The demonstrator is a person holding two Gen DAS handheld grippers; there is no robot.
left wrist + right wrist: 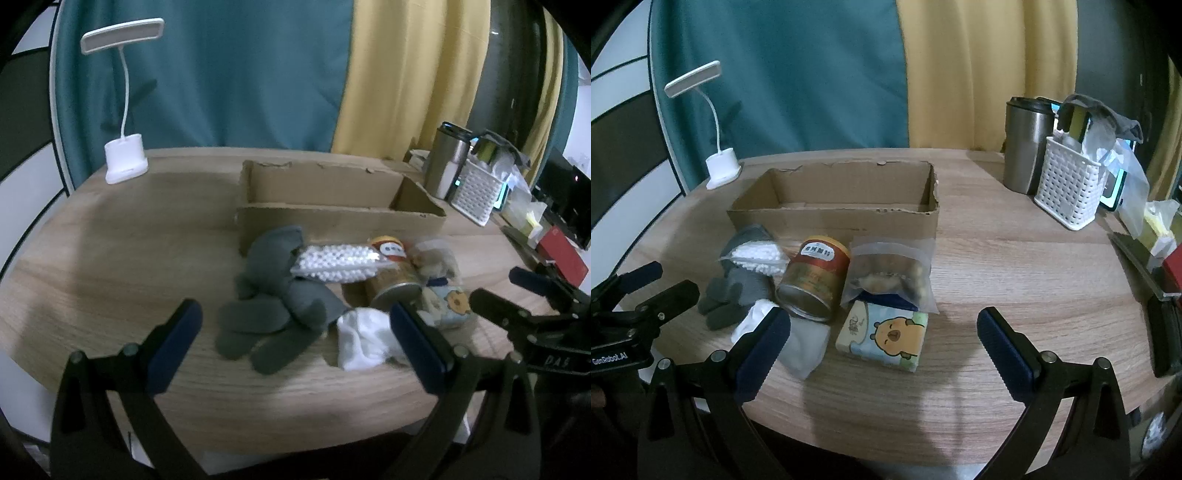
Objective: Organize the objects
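Note:
An open cardboard box [340, 218] [834, 218] stands mid-table. In front of it lies a pile: grey gloves [266, 314] [735, 291], a bag of white beads [336, 264] [759, 256], a tipped tin can [391, 277] [816, 280], a clear snack pouch [890, 273] [437, 258], a cartoon tissue pack [886, 338] [448, 306] and a white cloth [364, 339] [805, 347]. My left gripper [295, 343] hangs open above the gloves, holding nothing. My right gripper [882, 349] is open over the tissue pack, empty too.
A white desk lamp [123, 158] [722, 166] stands at the back left. At the right are a steel tumbler [1025, 147] [445, 162], a white perforated basket [1069, 188] [478, 192] with clutter, and a red box [563, 258]. Curtains hang behind the wooden table [1015, 266].

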